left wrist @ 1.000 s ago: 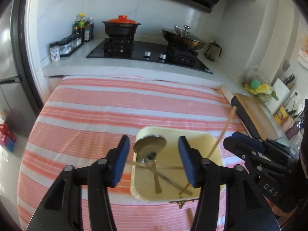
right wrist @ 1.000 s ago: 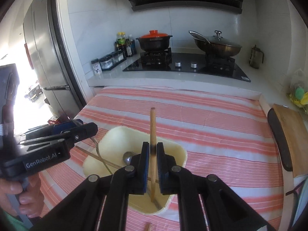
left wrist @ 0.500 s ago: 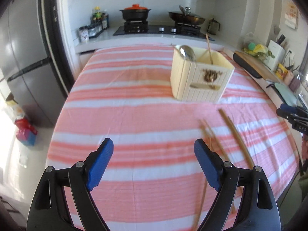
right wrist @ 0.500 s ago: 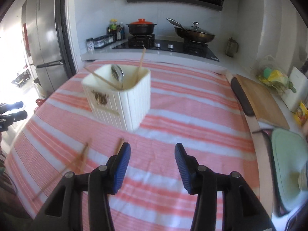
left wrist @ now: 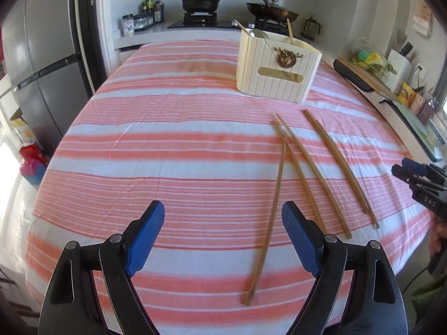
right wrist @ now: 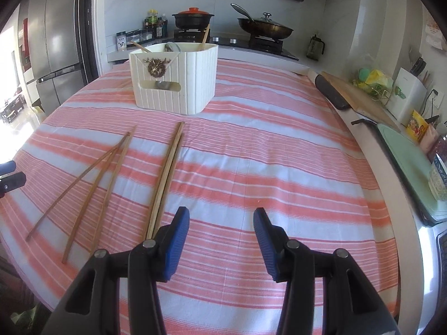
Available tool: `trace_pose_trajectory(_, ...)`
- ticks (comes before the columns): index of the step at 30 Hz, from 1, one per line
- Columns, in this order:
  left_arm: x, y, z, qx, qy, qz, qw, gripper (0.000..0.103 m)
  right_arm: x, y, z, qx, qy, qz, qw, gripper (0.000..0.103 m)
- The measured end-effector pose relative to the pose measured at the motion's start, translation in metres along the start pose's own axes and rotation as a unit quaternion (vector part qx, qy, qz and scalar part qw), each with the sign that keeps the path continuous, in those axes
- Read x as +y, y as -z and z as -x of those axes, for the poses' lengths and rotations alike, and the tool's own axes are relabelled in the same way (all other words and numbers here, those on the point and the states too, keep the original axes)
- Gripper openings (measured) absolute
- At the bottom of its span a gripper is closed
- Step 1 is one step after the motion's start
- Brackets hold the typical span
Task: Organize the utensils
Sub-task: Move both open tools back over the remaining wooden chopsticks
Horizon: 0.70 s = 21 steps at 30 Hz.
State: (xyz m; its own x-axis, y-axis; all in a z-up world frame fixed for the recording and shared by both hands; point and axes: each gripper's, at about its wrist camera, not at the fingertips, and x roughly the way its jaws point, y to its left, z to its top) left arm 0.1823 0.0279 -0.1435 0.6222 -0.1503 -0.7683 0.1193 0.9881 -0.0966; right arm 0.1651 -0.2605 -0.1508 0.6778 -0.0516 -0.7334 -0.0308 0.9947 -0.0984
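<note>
Both grippers [left wrist: 223,240] [right wrist: 221,240] agape, empty; chopsticks [right wrist: 164,173] loose on striped cloth [left wrist: 167,145] before utensil box [right wrist: 174,76]

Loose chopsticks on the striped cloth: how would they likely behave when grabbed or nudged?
The chopsticks look thin, wooden and rigid, so probably light and stiff. Lying flat on the cloth, they leave little height to pinch. Being slender, a nudge may make them slide or pivot.

holder [right wrist: 178,83] wall hides spoon [right wrist: 170,47] and chopstick [right wrist: 205,37] shafts; right gripper [left wrist: 419,178] cut by frame edge; bottle [right wrist: 152,23] labels unreadable.
</note>
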Motion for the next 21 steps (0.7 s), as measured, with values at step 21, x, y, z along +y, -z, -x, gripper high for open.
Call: trace_pose_trajectory(21, -0.006, 0.008, -0.01, 0.019, -0.002, -0.007, 0.9998, 0.087, 0.002, 0.005, -0.011, 0.013, 0.021, 0.008, 1.0, 0.049)
